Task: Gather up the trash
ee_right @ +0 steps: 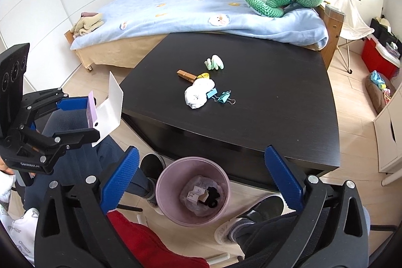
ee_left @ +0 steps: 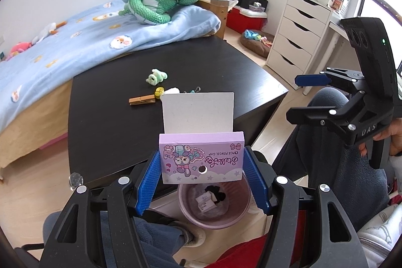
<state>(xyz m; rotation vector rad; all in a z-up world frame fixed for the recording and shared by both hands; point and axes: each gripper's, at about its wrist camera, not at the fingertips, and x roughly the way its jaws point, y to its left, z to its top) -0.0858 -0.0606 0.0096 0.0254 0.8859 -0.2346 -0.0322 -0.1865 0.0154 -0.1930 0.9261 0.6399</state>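
Bedroom furniture fills the far field beyond both pairs of fingers: a bed (ee_right: 191, 6) under a blue blanket, and nearer, a dark table (ee_right: 251, 102) on which small clutter is spread well ahead of the fingertips. A pink bin (ee_right: 173, 182) is stood on the floor against the table's near edge, directly below and between the right gripper's (ee_right: 201, 180) fingers, presumably so that rubbish can be dropped straight in; a printed tag and a dark scrap are already seen at its bottom.

The right gripper is shown released, its blue pads spread wide with nothing between them. A lilac pencil-cap box (ee_left: 201, 157) is grasped by the left gripper (ee_left: 203, 180), pinched flat-sided between both pads, its white flap raised beyond the fingertips. The box is held above the bin, which appears just under the fingers in the left view, a placement judged to serve a release into it.

On the table, a crumpled white wad (ee_right: 198, 92) is left beside a wooden clothespeg (ee_right: 186, 75), a green fuzzy toy (ee_right: 214, 62) and blue binder clips (ee_right: 222, 96); which of these count as trash cannot be told for certain.
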